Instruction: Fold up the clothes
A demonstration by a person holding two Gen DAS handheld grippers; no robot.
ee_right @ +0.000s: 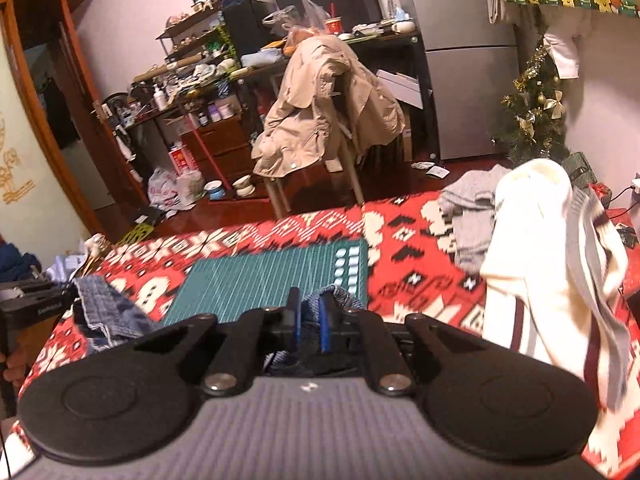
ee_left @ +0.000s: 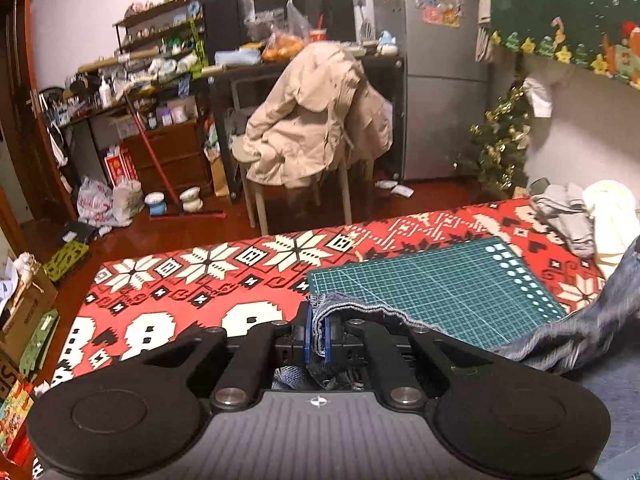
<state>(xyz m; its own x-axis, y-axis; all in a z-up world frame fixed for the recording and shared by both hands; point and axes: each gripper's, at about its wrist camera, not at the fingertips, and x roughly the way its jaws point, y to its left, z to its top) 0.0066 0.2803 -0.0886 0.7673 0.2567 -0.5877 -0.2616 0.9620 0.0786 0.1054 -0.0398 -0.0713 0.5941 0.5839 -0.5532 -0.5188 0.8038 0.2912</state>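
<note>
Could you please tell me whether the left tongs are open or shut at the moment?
Shut on the denim garment: the left tongs pinch its frayed hem between the blue pads.

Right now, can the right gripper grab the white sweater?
Probably not: the right gripper is shut on the jeans. The white sweater hangs close on its right, nothing between.

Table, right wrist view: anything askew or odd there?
Yes. A cream sweater is heaped at the right edge of the red patterned cloth, crumpled over a grey garment beside the green cutting mat, unfolded.
</note>
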